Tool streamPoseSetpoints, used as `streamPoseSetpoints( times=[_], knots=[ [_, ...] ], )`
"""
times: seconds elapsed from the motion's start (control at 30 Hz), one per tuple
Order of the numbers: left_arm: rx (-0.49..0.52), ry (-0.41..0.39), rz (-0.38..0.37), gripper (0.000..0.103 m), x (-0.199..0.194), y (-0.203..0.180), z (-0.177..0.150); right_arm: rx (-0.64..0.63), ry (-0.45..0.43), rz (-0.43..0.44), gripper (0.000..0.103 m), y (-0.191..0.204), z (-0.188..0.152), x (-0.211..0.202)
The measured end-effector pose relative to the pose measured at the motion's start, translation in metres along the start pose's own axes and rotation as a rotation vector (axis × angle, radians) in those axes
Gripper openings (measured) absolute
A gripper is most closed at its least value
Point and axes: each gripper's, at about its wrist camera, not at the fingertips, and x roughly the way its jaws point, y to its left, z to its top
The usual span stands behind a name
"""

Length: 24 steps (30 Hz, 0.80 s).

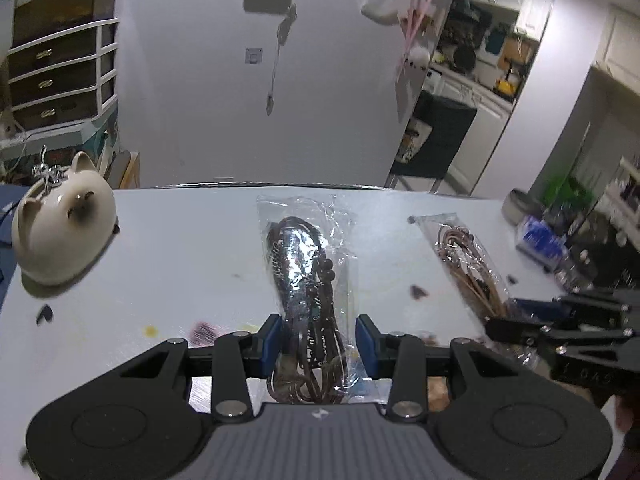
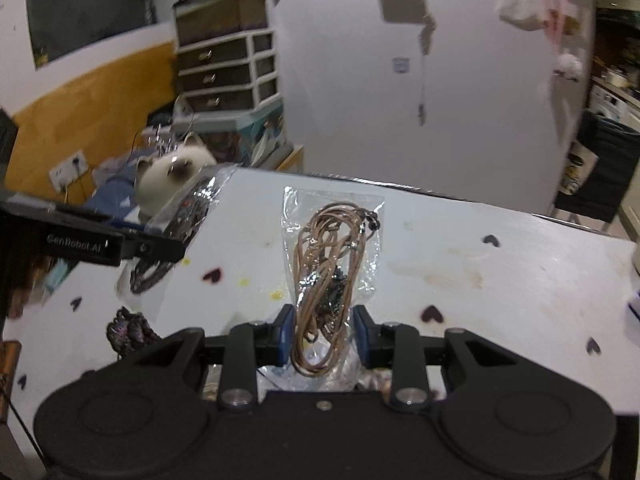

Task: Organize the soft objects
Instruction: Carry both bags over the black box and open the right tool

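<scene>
- left gripper point(image 1: 319, 340): blue pads either side of the clear plastic bag of dark brown cord point(image 1: 308, 276), can't tell if they're actually pinching it
- right gripper point(image 2: 324, 334): same story with the clear bag of tan cord point(image 2: 330, 264) between its pads

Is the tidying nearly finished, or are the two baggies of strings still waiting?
Nothing looks sorted yet. In hand: the left gripper has the dark cord bag between its blue pads, and the right gripper has the tan cord bag the same way; whether they pinch is unclear. Both bags look to be on the white table. Left: moving them, plus the dark knitted bundle.
</scene>
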Motion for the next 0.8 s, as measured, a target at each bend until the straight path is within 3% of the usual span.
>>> streamPoseSetpoints(
  times=[0.23,0.43,0.8],
  knots=[
    [-0.067,-0.034,-0.012,0.041,-0.018,-0.065,-0.023,0.07,-0.05,-0.012,0.032,-0.035,-0.026,-0.05],
    [-0.102,-0.016,-0.022,0.041,-0.018,-0.127,-0.038,0.109,-0.024,-0.038,0.032,-0.087,-0.06,-0.085],
    [-0.164,0.114,-0.205,0.041,0.036,-0.249,-0.062,0.227,0.069,-0.11,0.032,-0.174,-0.122,-0.114]
  ],
)
